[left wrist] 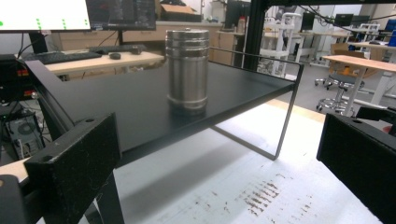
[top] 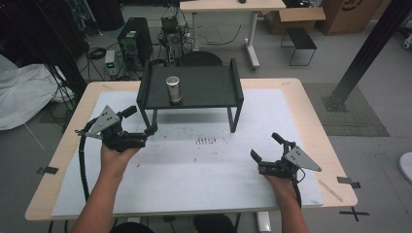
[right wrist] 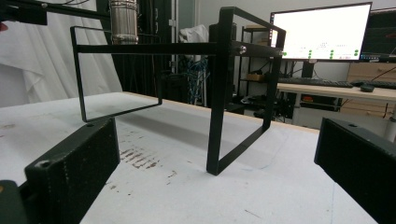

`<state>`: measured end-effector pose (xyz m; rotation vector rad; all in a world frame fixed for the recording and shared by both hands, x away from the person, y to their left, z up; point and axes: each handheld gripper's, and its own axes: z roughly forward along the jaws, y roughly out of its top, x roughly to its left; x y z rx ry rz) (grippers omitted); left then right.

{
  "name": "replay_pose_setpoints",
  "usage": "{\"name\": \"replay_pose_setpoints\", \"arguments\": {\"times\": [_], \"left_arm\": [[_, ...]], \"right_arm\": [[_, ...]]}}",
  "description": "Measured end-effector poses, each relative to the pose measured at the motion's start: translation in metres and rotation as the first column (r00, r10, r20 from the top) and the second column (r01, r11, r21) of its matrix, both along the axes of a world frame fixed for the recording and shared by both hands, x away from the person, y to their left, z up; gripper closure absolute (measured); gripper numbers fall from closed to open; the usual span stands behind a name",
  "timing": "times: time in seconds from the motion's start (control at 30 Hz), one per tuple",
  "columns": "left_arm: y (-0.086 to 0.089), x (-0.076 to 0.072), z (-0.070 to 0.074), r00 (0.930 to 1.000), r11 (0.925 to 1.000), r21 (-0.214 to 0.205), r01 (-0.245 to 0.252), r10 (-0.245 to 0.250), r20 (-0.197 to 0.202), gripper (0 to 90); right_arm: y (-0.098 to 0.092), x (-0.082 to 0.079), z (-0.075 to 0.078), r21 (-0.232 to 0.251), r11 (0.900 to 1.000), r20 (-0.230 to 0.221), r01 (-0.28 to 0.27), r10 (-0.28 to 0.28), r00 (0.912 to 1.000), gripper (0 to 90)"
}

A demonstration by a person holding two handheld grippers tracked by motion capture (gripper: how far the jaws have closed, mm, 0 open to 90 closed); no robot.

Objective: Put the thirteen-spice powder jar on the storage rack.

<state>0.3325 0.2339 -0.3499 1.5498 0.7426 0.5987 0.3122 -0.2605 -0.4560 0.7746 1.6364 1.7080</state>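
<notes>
A black metal shelf (top: 204, 87) stands on legs at the back middle of the table. On its left part a steel canister (top: 173, 89) stands upright. My left gripper (top: 141, 121) is open just left of the shelf's front left leg, with nothing between its jaws. In the left gripper view the canister (left wrist: 187, 70) sits on the shelf top (left wrist: 116, 107), beyond the open gripper (left wrist: 217, 163). My right gripper (top: 266, 146) is open over the mat at the front right, apart from the shelf. The right gripper view looks under the shelf (right wrist: 219, 93), with the canister (right wrist: 123, 21) at upper left.
A white mat (top: 194, 174) covers most of the wooden table (top: 311, 116). Brown scuff marks (top: 206, 141) lie on the mat in front of the shelf. Behind the table, a computer tower (top: 135, 41) and cables sit on the floor.
</notes>
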Motion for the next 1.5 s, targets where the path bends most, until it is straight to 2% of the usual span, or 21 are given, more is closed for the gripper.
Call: {"name": "replay_pose_setpoints", "arguments": {"times": [0.53,0.77,1.2,1.5], "left_arm": [[0.011,-0.010,-0.038,0.9997,0.9996,-0.026,-0.011,0.011,0.021,0.3],[0.013,-0.013,-0.051,0.9994,0.9995,-0.031,-0.006,0.007,0.033,0.3],[0.016,-0.017,-0.078,0.9998,0.9987,-0.046,-0.022,0.022,0.003,0.3],[0.016,-0.020,-0.088,0.9996,0.9984,-0.049,-0.027,0.028,0.004,0.3]], "right_arm": [[0.000,0.000,0.000,-0.002,1.0000,-0.001,0.000,0.000,1.0000,0.0],[0.000,0.000,0.000,-0.001,1.0000,-0.001,0.000,0.000,1.0000,0.0],[0.000,0.000,0.000,-0.001,1.0000,-0.001,0.000,0.000,1.0000,0.0],[0.000,0.000,0.000,-0.002,1.0000,-0.002,0.000,0.000,1.0000,0.0]]}}
